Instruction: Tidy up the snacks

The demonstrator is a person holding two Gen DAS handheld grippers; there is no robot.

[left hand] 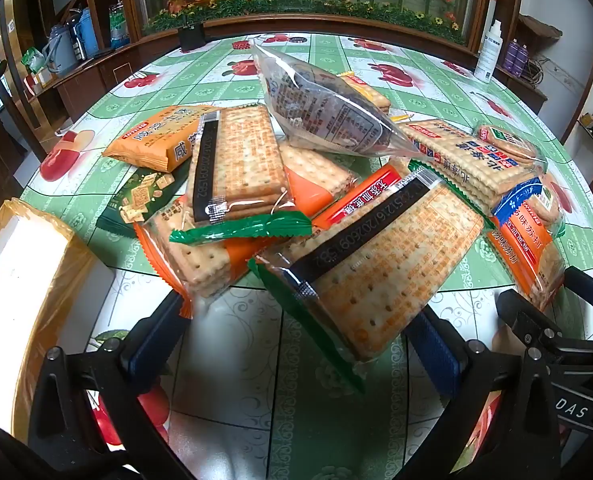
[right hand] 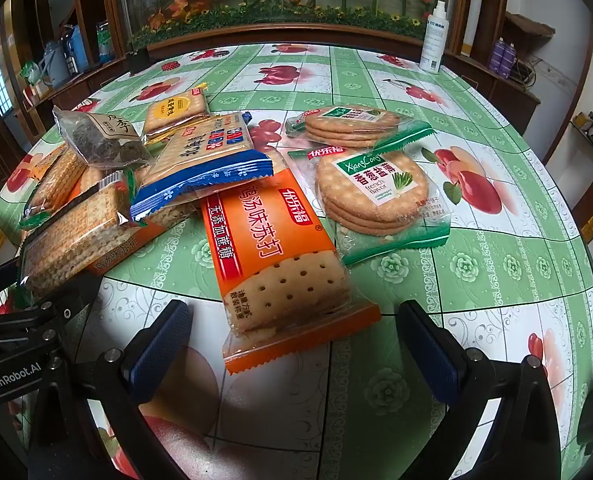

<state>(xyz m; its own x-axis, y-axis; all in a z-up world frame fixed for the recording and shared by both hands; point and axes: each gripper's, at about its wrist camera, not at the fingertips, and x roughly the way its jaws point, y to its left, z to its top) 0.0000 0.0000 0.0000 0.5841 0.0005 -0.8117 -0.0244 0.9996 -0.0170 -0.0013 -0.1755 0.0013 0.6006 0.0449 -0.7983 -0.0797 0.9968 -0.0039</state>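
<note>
I hold my left tool (left hand: pixel 292 344) and my right tool (right hand: pixel 292 344) side by side above the near edge of the round desk with its green and white fruit-printed cloth (right hand: pixel 496 280), both tilted down at the snacks. Both stand with their blue-padded fingers spread wide and nothing between them.

As I judge it, the organizing has hardly begun. Most snacks lie in one loose heap: a clear packet of square crackers with a green crimped end and a black date strip (left hand: pixel 236 168) rests on top of others, a larger packet of the same kind (left hand: pixel 376 264) slants toward my left tool, a clear bag of dark dried pieces (left hand: pixel 328 116) sits on the pile, and a blue-ended cracker packet (right hand: pixel 204 156) overlaps its neighbours. An orange soda-cracker packet with red label (right hand: pixel 280 256) lies just ahead of my right tool, its near end between the fingers' line but untouched. Two green-trimmed packets of round crackers (right hand: pixel 372 188) lie apart from the heap, the nearer one just beside the orange packet, though I cannot say they are sorted.

At the left edge stands a white box wrapped in yellowish tape (left hand: pixel 20 280), perhaps the place for the snacks; I cannot tell whether anything is in it. Nearly everything is left to do.
</note>
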